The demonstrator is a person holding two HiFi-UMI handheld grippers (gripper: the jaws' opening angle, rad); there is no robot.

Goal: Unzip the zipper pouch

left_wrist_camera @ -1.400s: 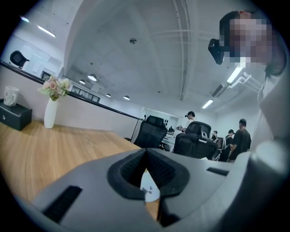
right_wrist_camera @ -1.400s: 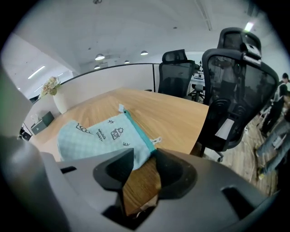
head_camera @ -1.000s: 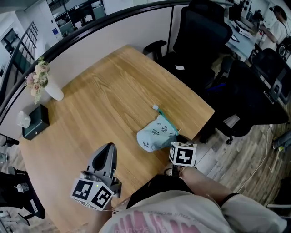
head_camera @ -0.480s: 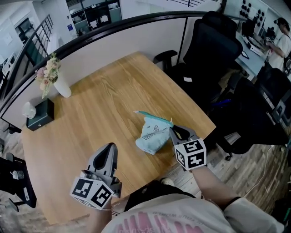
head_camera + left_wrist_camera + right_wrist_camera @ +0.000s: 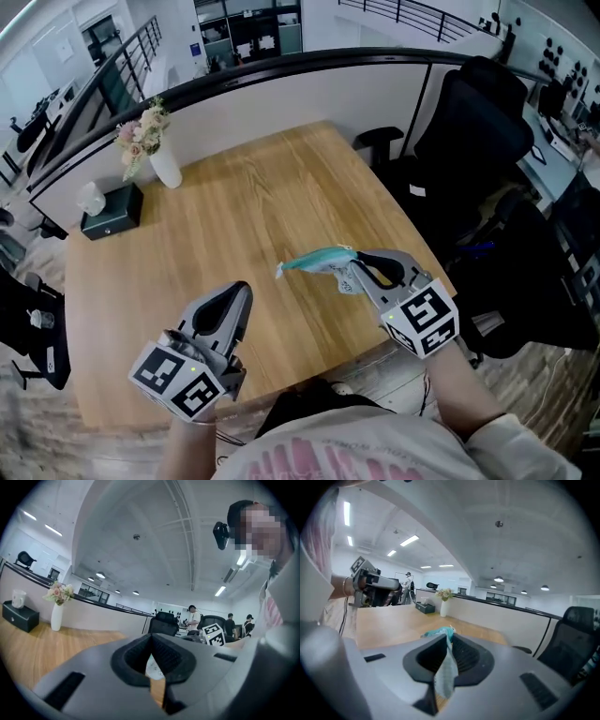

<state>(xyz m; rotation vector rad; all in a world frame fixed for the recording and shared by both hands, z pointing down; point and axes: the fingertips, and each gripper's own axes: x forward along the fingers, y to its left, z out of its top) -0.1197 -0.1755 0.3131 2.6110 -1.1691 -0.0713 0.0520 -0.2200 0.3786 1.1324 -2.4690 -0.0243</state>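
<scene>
Right gripper (image 5: 359,267) clamped on the zipper pouch (image 5: 317,260), which is held up over the near-right corner of the table (image 5: 244,216).

The jaws have just been closing, and the right gripper view shows the pouch's pale fabric pinched between the pads. The teal edge of the pouch stretches from the jaw tips toward the table's middle, off the wood. The left gripper (image 5: 240,294) hangs over the table's near edge with its jaws together and nothing in them, pointing across the table and well apart from the pouch. Bare wood runs from both grippers to the table's far-left corner. A white vase (image 5: 165,169) of flowers and a black box (image 5: 112,208) stand there beside the partition (image 5: 309,94). Black office chairs (image 5: 469,122) stand close along the table's right edge.
</scene>
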